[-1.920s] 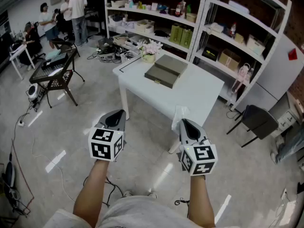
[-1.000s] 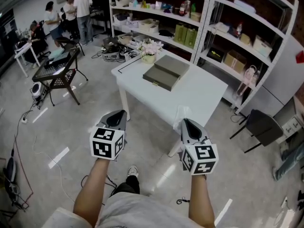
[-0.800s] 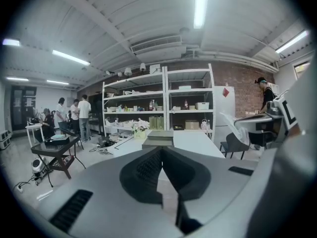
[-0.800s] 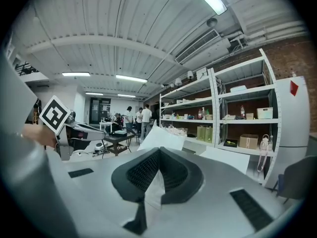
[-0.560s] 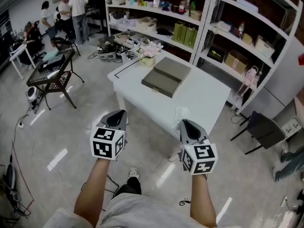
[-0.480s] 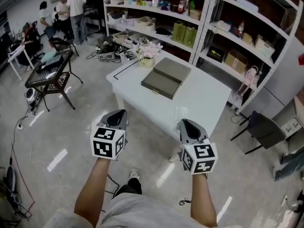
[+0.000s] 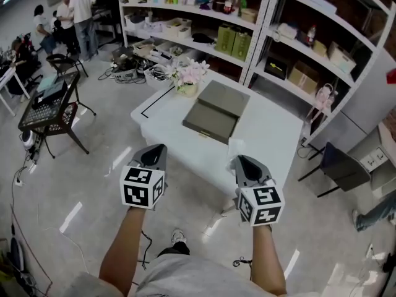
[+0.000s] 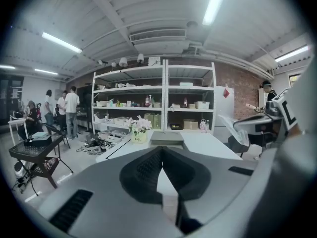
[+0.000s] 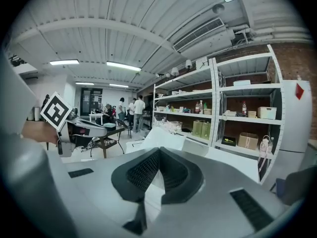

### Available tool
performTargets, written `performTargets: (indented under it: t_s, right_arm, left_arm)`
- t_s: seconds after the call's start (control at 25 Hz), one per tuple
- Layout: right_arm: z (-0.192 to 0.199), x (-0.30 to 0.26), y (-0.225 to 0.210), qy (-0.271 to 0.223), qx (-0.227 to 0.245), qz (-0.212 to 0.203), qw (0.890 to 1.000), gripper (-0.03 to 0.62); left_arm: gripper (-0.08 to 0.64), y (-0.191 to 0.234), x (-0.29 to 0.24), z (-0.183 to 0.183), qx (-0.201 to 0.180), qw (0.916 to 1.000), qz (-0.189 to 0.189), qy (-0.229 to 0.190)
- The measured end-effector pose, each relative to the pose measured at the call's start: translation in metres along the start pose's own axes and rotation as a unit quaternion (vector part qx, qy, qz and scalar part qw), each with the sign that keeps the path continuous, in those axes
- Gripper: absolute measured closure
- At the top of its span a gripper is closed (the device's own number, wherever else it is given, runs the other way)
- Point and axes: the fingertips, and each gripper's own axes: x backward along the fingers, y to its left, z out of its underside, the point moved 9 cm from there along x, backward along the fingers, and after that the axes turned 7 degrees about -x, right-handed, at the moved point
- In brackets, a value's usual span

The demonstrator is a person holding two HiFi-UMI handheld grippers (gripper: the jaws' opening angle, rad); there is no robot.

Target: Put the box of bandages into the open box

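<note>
I couldn't read a word anywhere. The cube [image 7: 142, 187] on the left gripper [image 7: 156, 148] carried black-and-white square patterns, and so did the cube [image 7: 260, 206] on the right gripper [image 7: 242, 161], with no letters or digits. A red diamond sign [image 7: 390, 76] hung on the white cabinet [image 7: 365, 98], its print too small to make out. The flower pot [image 8: 140, 138] on the table [image 7: 272, 141] bore a dark scrawl, also illegible. Labels on the shelf boxes [image 7: 300, 76] were only blurs.

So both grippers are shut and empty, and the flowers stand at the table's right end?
No: the head view shows the flowers at the far left corner of the table. The left gripper and right gripper are indeed shut and empty.
</note>
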Motion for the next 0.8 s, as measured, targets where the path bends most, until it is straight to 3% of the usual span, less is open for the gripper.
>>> performTargets:
  t_s: [0.4,0.8]
  right_arm:
    - [-0.019,-0.058,0.008,0.013,0.016,0.027,0.999,0.588]
    - [-0.035,-0.095,0.004,0.022,0.041,0.032,0.998,0.588]
  left_arm:
    - [0.557,0.056,-0.043,0.0,0.0,0.9997,0.023,-0.002]
    - [0.557,0.083,-0.072,0.0,-0.004,0.9994,0.033,-0.007]
